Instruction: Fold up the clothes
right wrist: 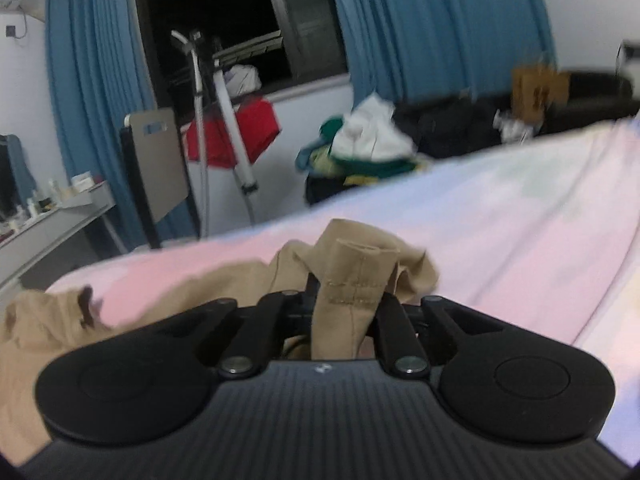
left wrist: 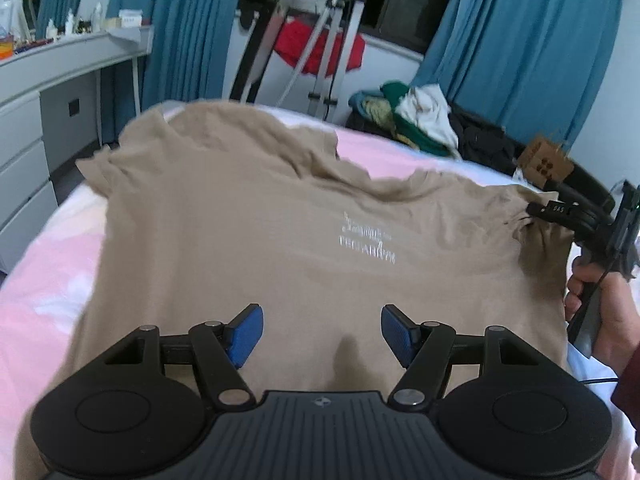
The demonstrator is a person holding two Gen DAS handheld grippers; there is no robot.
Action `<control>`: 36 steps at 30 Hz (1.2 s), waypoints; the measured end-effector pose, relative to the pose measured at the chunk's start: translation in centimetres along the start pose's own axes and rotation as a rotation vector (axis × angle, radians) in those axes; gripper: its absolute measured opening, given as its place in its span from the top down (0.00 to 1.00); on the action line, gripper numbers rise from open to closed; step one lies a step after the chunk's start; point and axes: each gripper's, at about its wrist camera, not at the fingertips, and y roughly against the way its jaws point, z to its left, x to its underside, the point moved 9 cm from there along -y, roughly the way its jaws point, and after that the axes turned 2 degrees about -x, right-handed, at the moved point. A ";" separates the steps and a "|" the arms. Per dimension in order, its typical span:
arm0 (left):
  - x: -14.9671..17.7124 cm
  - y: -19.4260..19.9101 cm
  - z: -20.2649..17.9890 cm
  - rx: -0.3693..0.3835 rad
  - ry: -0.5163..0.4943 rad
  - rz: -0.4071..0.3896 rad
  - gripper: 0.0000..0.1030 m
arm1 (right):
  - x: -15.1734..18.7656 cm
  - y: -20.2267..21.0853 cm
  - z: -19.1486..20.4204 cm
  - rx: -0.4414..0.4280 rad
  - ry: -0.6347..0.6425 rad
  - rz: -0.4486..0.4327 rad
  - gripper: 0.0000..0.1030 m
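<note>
A tan T-shirt [left wrist: 256, 216] with small white lettering lies spread on the pink and white bed sheet [left wrist: 52, 264]. My left gripper [left wrist: 322, 334] is open, its blue pads [left wrist: 246, 332] hovering just over the shirt's near edge. My right gripper [left wrist: 538, 212] shows at the right of the left wrist view, pinching the shirt's right corner. In the right wrist view that gripper [right wrist: 347, 300] is shut on a bunched hem of the tan T-shirt [right wrist: 352, 280], which hides its fingertips.
A pile of green, white and dark clothes [left wrist: 416, 120] lies at the bed's far side, next to a cardboard box [left wrist: 546, 164]. A drying rack with a red garment [left wrist: 320, 52] stands by the window. A grey desk with drawers [left wrist: 44, 92] is at left.
</note>
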 end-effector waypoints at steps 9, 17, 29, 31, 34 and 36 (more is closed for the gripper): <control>-2.8 4.4 3.6 -0.004 0.079 -0.104 0.34 | -1.5 2.1 16.1 0.111 0.319 -0.017 0.89; -3.2 4.4 7.3 -0.054 0.110 -0.132 0.34 | 8.7 -3.9 26.4 0.074 0.403 0.203 0.86; -2.6 3.3 8.1 -0.076 0.091 -0.112 0.34 | 4.7 3.9 26.6 -0.224 0.192 0.189 0.30; -2.3 3.9 7.0 -0.062 0.071 -0.113 0.34 | 3.7 7.4 25.1 -0.245 0.142 0.178 0.30; -1.7 5.1 5.6 -0.046 0.029 -0.124 0.34 | 3.2 13.1 22.3 -0.264 0.076 0.176 0.30; -0.9 6.1 4.6 -0.027 0.019 -0.117 0.34 | 3.4 16.6 20.6 -0.267 0.045 0.190 0.30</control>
